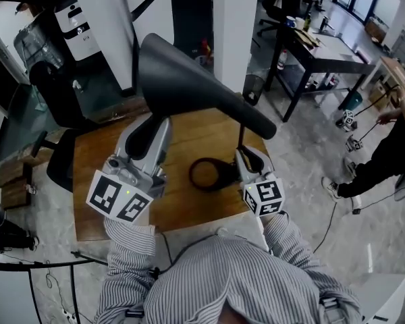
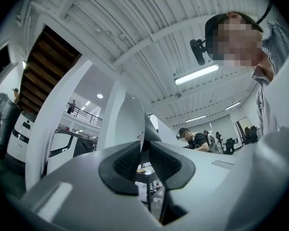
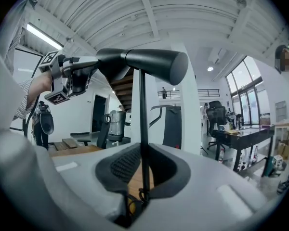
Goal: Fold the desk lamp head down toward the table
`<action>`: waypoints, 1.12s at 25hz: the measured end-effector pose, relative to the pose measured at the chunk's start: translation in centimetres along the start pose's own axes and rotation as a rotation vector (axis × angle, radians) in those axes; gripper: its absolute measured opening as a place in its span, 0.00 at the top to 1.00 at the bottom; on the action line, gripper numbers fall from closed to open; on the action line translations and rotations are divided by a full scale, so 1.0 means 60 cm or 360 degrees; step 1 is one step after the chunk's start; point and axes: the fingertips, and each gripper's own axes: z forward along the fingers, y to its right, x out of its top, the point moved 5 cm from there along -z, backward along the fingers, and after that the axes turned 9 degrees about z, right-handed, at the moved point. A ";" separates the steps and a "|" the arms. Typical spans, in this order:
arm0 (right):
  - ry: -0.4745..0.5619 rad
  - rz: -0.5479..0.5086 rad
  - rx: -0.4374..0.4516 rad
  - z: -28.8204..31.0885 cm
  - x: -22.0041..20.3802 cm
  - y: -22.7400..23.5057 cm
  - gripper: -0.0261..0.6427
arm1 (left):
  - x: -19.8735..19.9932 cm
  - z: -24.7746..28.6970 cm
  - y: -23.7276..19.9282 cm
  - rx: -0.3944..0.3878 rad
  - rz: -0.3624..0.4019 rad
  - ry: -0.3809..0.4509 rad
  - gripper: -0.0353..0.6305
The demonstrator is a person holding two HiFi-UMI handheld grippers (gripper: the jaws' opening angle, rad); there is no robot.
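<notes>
Lamp head [image 3: 149, 64] is pinched at its wide rim by the left gripper [image 2: 144, 154], whose pads are squeezed onto the thin edge of the shade. In the right gripper view that hold sits at 9 o'clock from the top of the stem [image 3: 142, 114]. The right gripper [image 3: 143, 166] is closed on the stem low down, just above the ring base [image 1: 212, 174], which rests on the table [image 1: 94, 187]. In the head view the left gripper is at about 9 o'clock from the base and the right at about 3 o'clock.

Both holds look made, so the set-up part seems done. The lamp head lies about level across the top of the upright stem, its narrow end pointing to 3 o'clock in the right gripper view, well above the table. By that, the fold itself looks not yet begun. What is left is to swing the lamp head down about its joint while the right gripper steadies the stem.
</notes>
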 end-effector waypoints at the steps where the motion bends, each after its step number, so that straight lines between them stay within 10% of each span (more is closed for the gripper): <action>1: -0.0001 0.0002 0.0001 -0.001 0.000 0.000 0.89 | -0.007 -0.004 -0.001 0.0007 -0.0017 -0.0010 0.85; 12: -0.0008 0.0014 -0.0009 0.001 0.004 0.003 0.89 | -0.042 -0.018 0.002 0.0059 -0.0067 -0.0054 0.86; 28: 0.0003 0.0056 -0.0012 0.001 0.002 0.003 0.89 | -0.225 -0.056 0.076 0.0186 -0.0545 -0.0417 0.88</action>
